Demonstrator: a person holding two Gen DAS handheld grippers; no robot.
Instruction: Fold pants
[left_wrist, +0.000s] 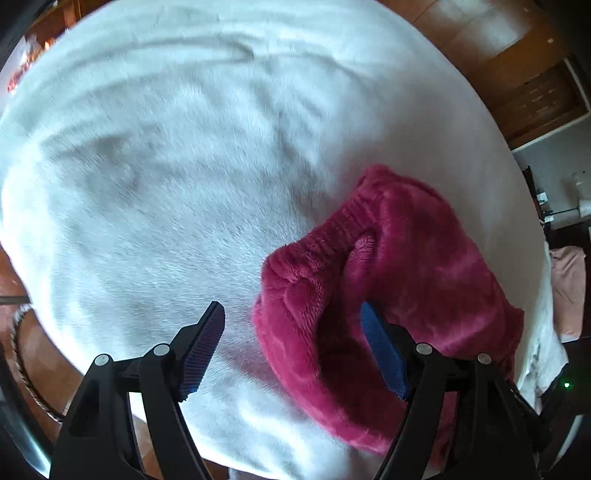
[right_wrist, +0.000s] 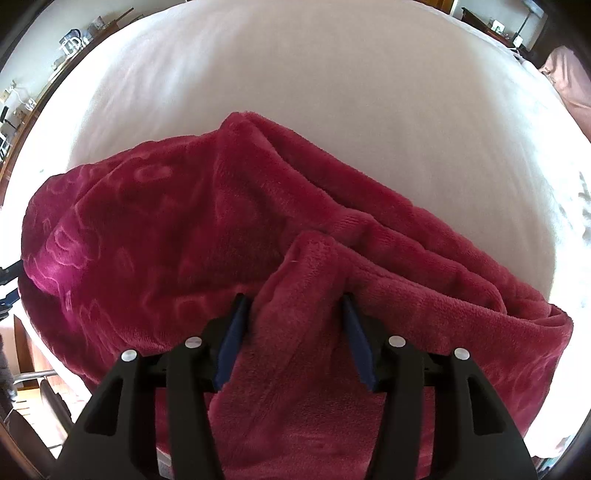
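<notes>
The pants (right_wrist: 184, 229) are dark pink fleece, lying crumpled on a white bed sheet (right_wrist: 332, 92). In the left wrist view their ribbed waistband end (left_wrist: 343, 229) bunches up at the right. My left gripper (left_wrist: 291, 332) is open just above the sheet, its right finger pressed into the fleece (left_wrist: 406, 280), its left finger over bare sheet (left_wrist: 166, 184). My right gripper (right_wrist: 293, 325) stands with its jaws apart around a raised fold of the fleece (right_wrist: 306, 280); the fabric fills the gap between its blue pads.
The white bed fills both views. Wooden floor and a wooden cabinet (left_wrist: 517, 66) lie beyond the bed's far edge. A pale pink cloth (right_wrist: 569, 81) lies at the bed's far right. A cluttered shelf (right_wrist: 37, 85) runs along the left wall.
</notes>
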